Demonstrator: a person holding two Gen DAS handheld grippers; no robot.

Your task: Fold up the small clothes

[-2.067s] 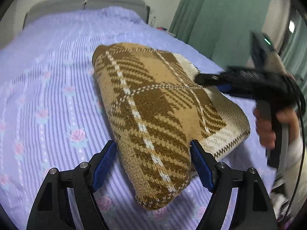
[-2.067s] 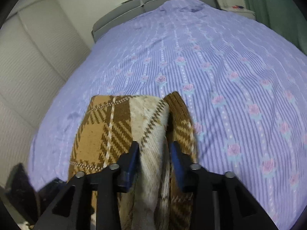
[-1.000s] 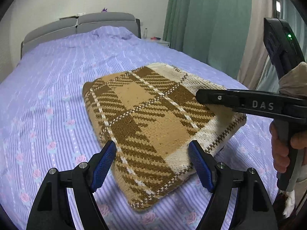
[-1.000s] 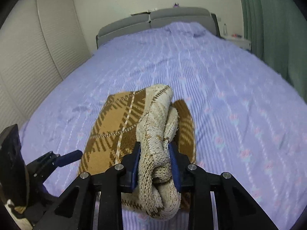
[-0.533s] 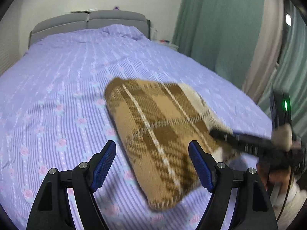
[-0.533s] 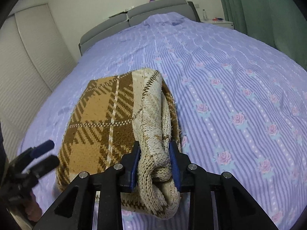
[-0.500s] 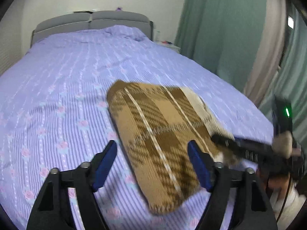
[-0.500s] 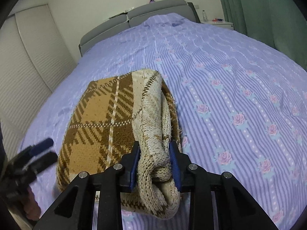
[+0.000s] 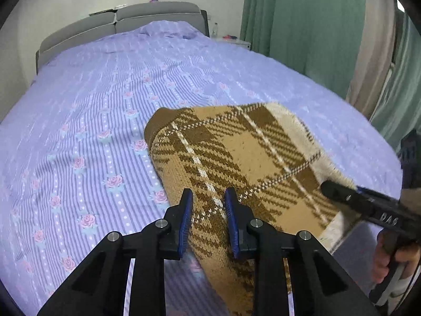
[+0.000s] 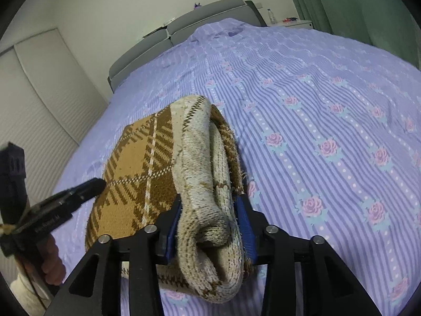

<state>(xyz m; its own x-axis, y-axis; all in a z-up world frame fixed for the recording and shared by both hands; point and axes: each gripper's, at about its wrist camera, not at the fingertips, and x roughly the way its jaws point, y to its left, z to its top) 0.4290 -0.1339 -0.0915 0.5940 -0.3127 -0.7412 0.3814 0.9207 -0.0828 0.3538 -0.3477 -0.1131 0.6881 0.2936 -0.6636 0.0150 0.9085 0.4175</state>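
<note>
Lavender bedding (image 9: 110, 100) is filling both views, with a grey headboard (image 9: 118, 23) far off at 12 o'clock and green curtains (image 9: 310, 26) at 2 o'clock in the left view.

Right gripper (image 10: 210, 222) is pinching the cream edge of the folded knit (image 10: 205, 173) — jaws are clamped on a thick roll of layers. Left gripper (image 9: 208, 216) is sitting with its blue pads narrowly apart over the knit's (image 9: 236, 158) near brown edge; whether it is actually gripping cloth I cannot tell, since fabric is showing between the pads but contact is unclear.

The knit is lying on the bed's near part, raised on the right gripper's side, with its far corner pointing toward 11 o'clock in the left view.

Likely trouble: the bulky roll may be slipping out of the right jaws if it is pulled sideways, letting the inner layers spill and undo the fold. If the left pads are holding only the top layer, lifting could be peeling it away from the ones beneath. The two tools are working near each other — a crossing move could be knocking them together.

Open bedding is stretching wide toward 12 and 1 o'clock in the right view; the bed's edge is lying close at 4 o'clock in the left view, so room is running out there.
</note>
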